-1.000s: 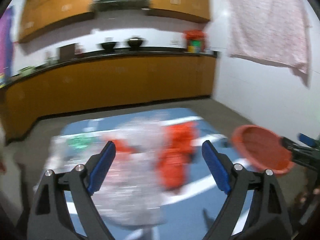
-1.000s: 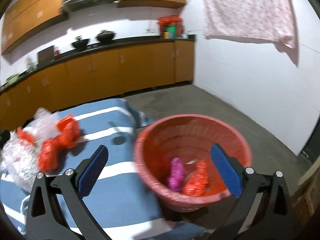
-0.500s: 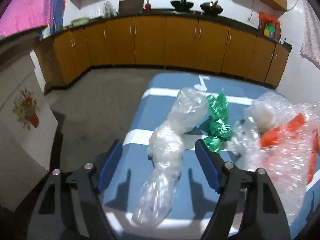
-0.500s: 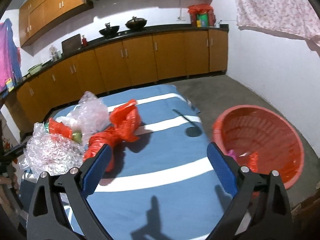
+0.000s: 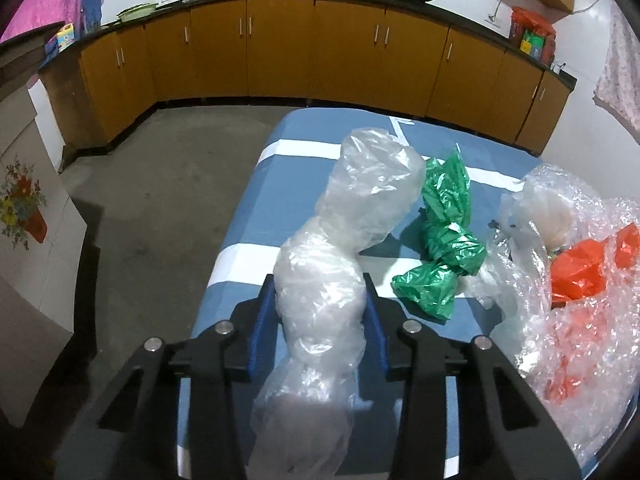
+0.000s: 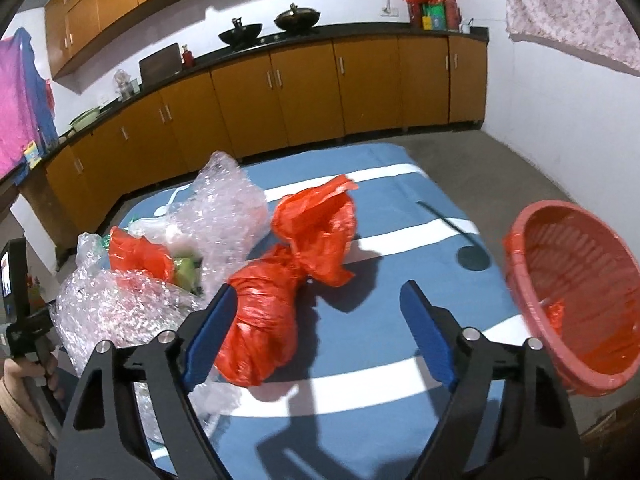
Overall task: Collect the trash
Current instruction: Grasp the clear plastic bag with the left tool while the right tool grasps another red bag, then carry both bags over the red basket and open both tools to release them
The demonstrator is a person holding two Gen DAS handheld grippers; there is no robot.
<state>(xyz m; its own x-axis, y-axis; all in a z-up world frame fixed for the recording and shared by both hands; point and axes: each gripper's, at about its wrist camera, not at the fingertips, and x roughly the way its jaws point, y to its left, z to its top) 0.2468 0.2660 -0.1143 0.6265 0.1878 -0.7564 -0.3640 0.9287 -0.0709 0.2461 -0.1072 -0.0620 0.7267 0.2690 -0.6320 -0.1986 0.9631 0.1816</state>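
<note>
While green bag (image 5: pixel 442 236) shows left-view only; red basket (image 6: pixel 576 300) (right-view) unshared.

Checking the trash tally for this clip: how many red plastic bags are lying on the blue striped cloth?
2: one knotted red bag ahead of the right tool, another tucked in the bubble wrap farther left. Others may be hidden.

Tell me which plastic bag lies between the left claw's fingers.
The long clear plastic bag; the green bag lies beside it, outside the closing left claw.

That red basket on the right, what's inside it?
Inside the red basket, one small scrap of red plastic shows against the ribbed wall. Its near rim and the right-hand tool hide the bottom, so anything lying there can't be seen.
</note>
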